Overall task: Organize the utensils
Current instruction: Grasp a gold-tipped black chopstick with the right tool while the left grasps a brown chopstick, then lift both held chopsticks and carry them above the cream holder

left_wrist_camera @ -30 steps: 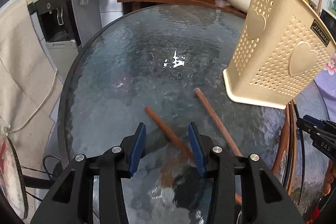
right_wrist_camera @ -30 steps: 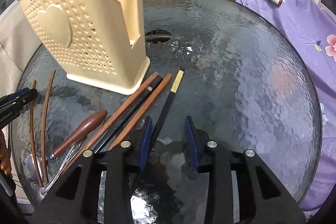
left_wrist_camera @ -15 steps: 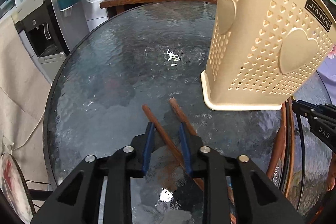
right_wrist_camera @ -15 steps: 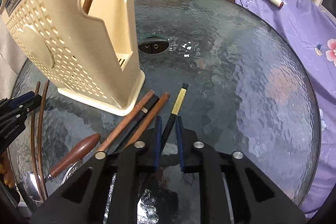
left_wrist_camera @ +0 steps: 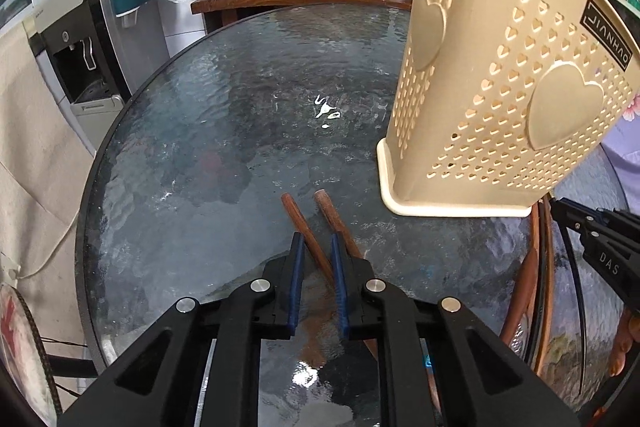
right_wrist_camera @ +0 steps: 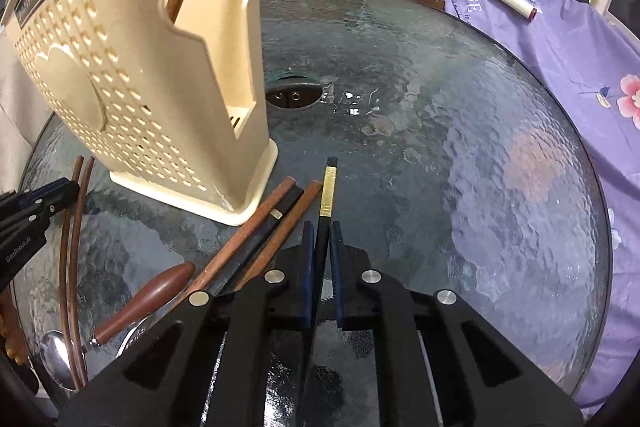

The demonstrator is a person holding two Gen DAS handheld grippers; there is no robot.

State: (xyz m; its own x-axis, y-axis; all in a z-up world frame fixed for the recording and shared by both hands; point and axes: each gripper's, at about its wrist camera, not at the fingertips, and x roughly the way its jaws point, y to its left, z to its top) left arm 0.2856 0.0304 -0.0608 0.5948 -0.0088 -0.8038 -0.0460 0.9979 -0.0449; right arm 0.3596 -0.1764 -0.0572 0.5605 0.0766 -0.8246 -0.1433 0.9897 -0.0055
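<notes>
Near table edge: round dark textured-glass table [left_wrist_camera: 192, 131] carries loose utensils beside cream perforated plastic utensil holder [left_wrist_camera: 500, 87].
Left gripper [left_wrist_camera: 316, 247]: jaws closing around brown wooden chopstick [left_wrist_camera: 304, 223]; its twin lies just outside.
Right gripper [right_wrist_camera: 320, 231]: clamped on black gold-banded chopstick [right_wrist_camera: 327, 187].
Advice: confirm grips, lift level, tip both sticks into holder's top.

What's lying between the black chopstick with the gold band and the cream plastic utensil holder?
Three chopsticks, two brown wooden and one plain black, seen from the right wrist.
</notes>
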